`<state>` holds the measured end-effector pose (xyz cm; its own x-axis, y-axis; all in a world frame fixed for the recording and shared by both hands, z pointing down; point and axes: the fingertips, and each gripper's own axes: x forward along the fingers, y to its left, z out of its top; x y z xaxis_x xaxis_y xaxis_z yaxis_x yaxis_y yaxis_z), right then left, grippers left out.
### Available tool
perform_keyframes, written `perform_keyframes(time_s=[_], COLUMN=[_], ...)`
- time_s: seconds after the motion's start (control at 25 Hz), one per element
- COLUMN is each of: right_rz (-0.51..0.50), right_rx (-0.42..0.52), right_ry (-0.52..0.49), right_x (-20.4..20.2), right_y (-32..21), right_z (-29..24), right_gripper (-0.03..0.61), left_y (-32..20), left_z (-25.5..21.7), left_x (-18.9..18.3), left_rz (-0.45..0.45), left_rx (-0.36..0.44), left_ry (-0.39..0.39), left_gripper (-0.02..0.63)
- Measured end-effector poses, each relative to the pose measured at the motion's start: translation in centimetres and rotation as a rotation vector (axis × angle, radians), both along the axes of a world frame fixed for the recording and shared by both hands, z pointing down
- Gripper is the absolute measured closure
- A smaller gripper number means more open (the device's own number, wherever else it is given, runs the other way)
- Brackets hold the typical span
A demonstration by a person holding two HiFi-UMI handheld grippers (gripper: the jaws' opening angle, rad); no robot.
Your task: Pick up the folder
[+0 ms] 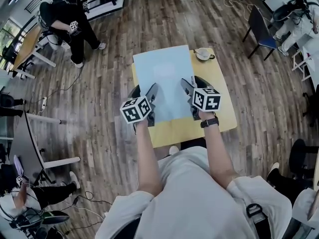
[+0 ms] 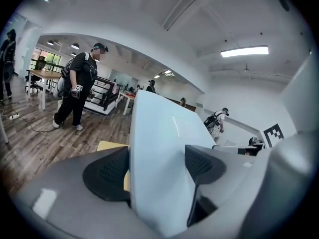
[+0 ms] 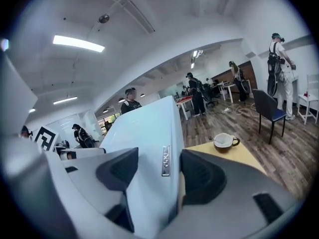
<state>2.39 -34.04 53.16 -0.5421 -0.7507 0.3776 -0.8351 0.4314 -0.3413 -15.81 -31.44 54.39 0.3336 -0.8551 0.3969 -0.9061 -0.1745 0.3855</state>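
The pale blue folder (image 1: 164, 81) hangs in the air above the yellow table (image 1: 222, 111), tilted with its far edge raised. My left gripper (image 1: 152, 94) grips its near left edge and my right gripper (image 1: 187, 87) its near right edge. In the left gripper view the folder (image 2: 159, 143) fills the gap between the dark pads of the left gripper (image 2: 155, 169), which press on it. The right gripper view shows the folder (image 3: 147, 133), with a small metal clip, clamped in the right gripper (image 3: 159, 172).
A cup on a saucer (image 1: 203, 54) stands at the table's far right corner. A dark chair (image 1: 260, 28) is beyond to the right. A person (image 1: 65, 19) stands at the far left by desks. Cables lie on the wood floor.
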Motion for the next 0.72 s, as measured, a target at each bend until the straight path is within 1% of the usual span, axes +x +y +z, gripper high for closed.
perform_keyframes(time_s=[0.44,0.72], right_rz=[-0.004,0.003], right_rx=[0.162,0.274], right_ry=[-0.023,-0.034], right_x=[-0.8,-1.3], right_y=[1.7,2.9], right_z=[-8.0,-12.7], right_gripper=[0.296,0.299], left_y=[1.4,2.2], left_z=[-7.9,-13.0], left_x=[-0.7,-1.3], left_rz=[-0.013,-0.001], left_rx=[0.184,0.314], left_ry=[-0.034,-0.067], left_gripper=[0.253,0.253])
